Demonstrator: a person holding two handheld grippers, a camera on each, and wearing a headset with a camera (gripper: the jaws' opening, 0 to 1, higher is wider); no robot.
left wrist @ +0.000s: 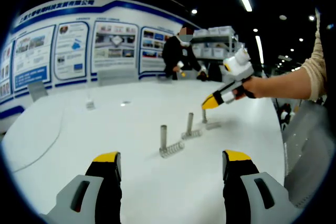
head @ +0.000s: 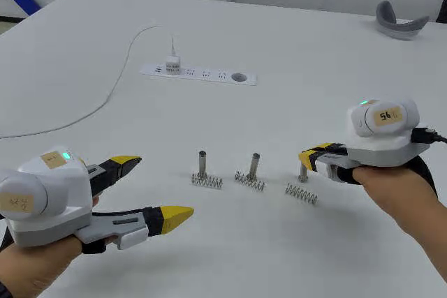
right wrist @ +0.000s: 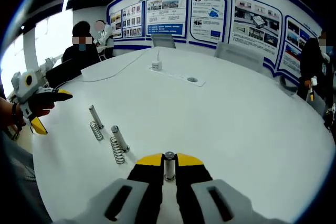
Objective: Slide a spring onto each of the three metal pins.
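Three pins [head: 254, 165] stand upright in a row on the desk [head: 230, 256], each with one of the springs [head: 250, 181] lying flat at its foot. None is threaded on, so I'd call this the opening step. The end pin [right wrist: 169, 164] is in play: the right gripper [head: 311, 157] has its fingers pinched in on it near the top. The left gripper [head: 154, 188] hovers wide open and empty, apart from the row. Next, I'd judge, that pin needs steadying while the open fingers fetch its spring.
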